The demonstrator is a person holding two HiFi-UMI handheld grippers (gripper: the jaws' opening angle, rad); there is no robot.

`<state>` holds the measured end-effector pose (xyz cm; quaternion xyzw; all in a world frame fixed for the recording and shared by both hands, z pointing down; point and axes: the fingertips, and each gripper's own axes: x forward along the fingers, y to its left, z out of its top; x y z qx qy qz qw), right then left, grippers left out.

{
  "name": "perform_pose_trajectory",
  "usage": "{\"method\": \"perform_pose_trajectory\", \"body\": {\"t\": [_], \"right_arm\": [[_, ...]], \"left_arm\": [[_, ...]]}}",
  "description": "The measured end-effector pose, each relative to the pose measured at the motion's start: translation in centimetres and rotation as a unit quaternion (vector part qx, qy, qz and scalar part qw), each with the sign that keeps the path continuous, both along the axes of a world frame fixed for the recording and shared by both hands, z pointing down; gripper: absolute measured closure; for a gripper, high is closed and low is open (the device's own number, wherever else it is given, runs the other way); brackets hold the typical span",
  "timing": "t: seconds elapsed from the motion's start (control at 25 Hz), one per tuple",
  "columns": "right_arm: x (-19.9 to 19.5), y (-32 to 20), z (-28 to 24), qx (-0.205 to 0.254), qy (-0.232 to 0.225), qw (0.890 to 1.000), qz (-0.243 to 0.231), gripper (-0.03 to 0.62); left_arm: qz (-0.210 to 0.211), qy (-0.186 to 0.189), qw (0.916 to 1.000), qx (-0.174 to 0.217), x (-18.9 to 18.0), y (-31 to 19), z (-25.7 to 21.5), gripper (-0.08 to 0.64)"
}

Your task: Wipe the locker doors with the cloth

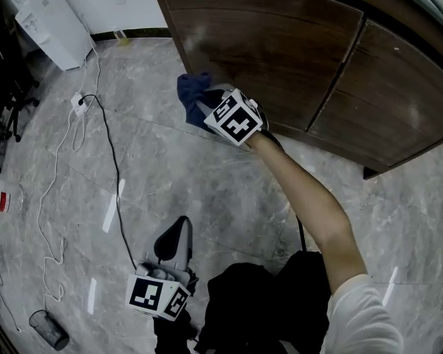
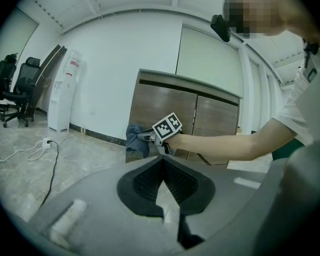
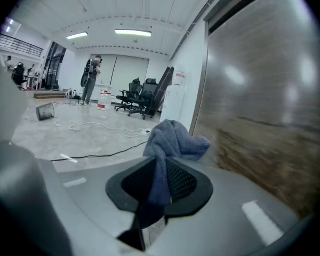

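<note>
Brown wooden locker doors point(image 1: 273, 43) fill the top of the head view, and in the right gripper view a door point(image 3: 266, 100) stands close on the right. My right gripper point(image 1: 209, 100) is shut on a blue cloth point(image 1: 192, 93), held at the left door's lower left part. The cloth point(image 3: 173, 137) bunches above the jaws and hangs down between them. The left gripper view shows the cloth point(image 2: 136, 140) next to the door front. My left gripper point(image 1: 175, 232) hangs low over the floor, away from the lockers. Its jaws point(image 2: 162, 161) are shut with nothing between them.
A white water dispenser point(image 1: 48, 21) stands at the far left wall. A power strip point(image 1: 80, 103) and cables point(image 1: 114, 168) trail across the marble floor. A dark bin point(image 1: 48, 329) lies at the bottom left. Office chairs point(image 3: 141, 95) and a standing person point(image 3: 90, 79) are far off.
</note>
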<state>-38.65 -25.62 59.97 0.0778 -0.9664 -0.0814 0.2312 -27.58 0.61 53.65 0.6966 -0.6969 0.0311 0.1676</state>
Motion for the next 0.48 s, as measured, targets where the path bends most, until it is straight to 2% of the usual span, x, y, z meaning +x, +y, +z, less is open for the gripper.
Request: {"method": "perform_pose_trajectory", "body": {"t": [0.16,0.28,0.4,0.48], "right_arm": [[5.1,2.4,-3.2,0.015,-0.016,0.999,-0.026,0.529],[9.6,3.7,-7.1,0.021,-0.036,0.998,-0.038,0.531],[14.6,4.9,-12.4,0.02,-0.049,0.998,-0.041,0.529],[18.6,5.8,-15.9,0.015,-0.052,0.998,-0.027,0.529]], "left_arm": [[0.018,-0.012,0.9998,0.004,2.8,-1.3,-1.2,0.558],[0.007,-0.017,0.9998,0.009,4.9,-2.1,-3.2,0.558],[-0.015,-0.018,0.9997,0.005,6.6,-3.2,-7.4,0.558],[-0.007,-0.013,0.9999,-0.005,8.3,-3.8,-11.4,0.559]]}}
